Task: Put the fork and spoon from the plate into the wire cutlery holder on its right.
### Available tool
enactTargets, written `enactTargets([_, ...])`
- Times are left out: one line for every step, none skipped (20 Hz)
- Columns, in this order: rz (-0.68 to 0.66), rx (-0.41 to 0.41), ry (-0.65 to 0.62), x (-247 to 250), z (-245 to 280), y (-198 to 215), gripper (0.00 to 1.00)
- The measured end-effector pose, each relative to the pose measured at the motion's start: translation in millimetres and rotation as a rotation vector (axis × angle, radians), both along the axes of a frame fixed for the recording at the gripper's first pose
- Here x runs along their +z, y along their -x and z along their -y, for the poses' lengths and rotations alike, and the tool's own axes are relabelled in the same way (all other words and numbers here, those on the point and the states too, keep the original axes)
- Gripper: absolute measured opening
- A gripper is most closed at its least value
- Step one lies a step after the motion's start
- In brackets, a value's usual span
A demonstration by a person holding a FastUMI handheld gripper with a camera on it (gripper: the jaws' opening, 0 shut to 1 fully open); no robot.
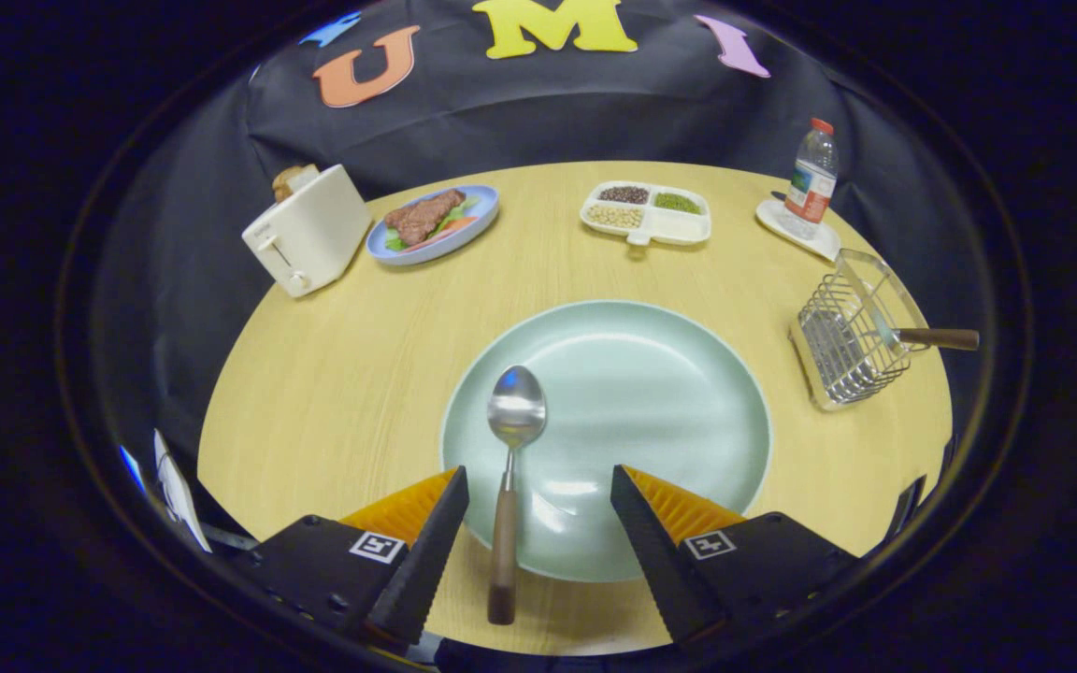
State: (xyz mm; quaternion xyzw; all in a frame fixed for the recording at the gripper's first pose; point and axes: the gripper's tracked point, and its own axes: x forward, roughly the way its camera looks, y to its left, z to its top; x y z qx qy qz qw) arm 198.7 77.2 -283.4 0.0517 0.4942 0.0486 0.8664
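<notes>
A pale green plate (651, 393) lies on the round wooden table just ahead of my fingers. A spoon (512, 467) with a steel bowl and a brown wooden handle rests on the plate's left part, its handle reaching over the near rim between my fingers, closer to the left one. My gripper (538, 486) is open and touches nothing. The wire cutlery holder (847, 341) stands to the right of the plate. A wooden-handled utensil, probably the fork (931, 337), sits in it with its handle sticking out to the right.
Beyond the plate stand a white toaster (309, 229), a blue plate with meat and vegetables (434, 222), a white divided dish of beans (648, 213) and a water bottle (811, 178) on a white coaster. The table's edge curves close behind the holder.
</notes>
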Motion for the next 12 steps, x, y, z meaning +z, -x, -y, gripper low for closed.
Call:
enactTargets([-0.010,-0.004,0.014,-6,0,1,0.81])
enactTargets([-0.018,-0.008,0.015,-8,1,1,0.70])
enactTargets([-0.024,-0.012,0.021,-10,1,1,0.59])
enactTargets([-0.029,-0.006,0.023,-12,0,2,0.58])
enactTargets([-0.038,0.000,0.026,-15,-1,2,0.50])
enactTargets([-0.043,0.004,0.028,-13,1,1,0.41])
enactTargets([-0.045,-0.005,0.022,-16,1,1,0.33])
enactTargets([-0.045,0.004,0.021,-11,1,4,0.24])
enactTargets([-0.041,0.014,0.028,-18,-1,1,0.16])
enactTargets([-0.043,0.034,0.013,-14,-5,-1,0.17])
enactTargets([-0.041,0.034,0.038,-19,0,2,0.06])
enactTargets([-0.037,0.040,0.041,-12,-1,4,0.06])
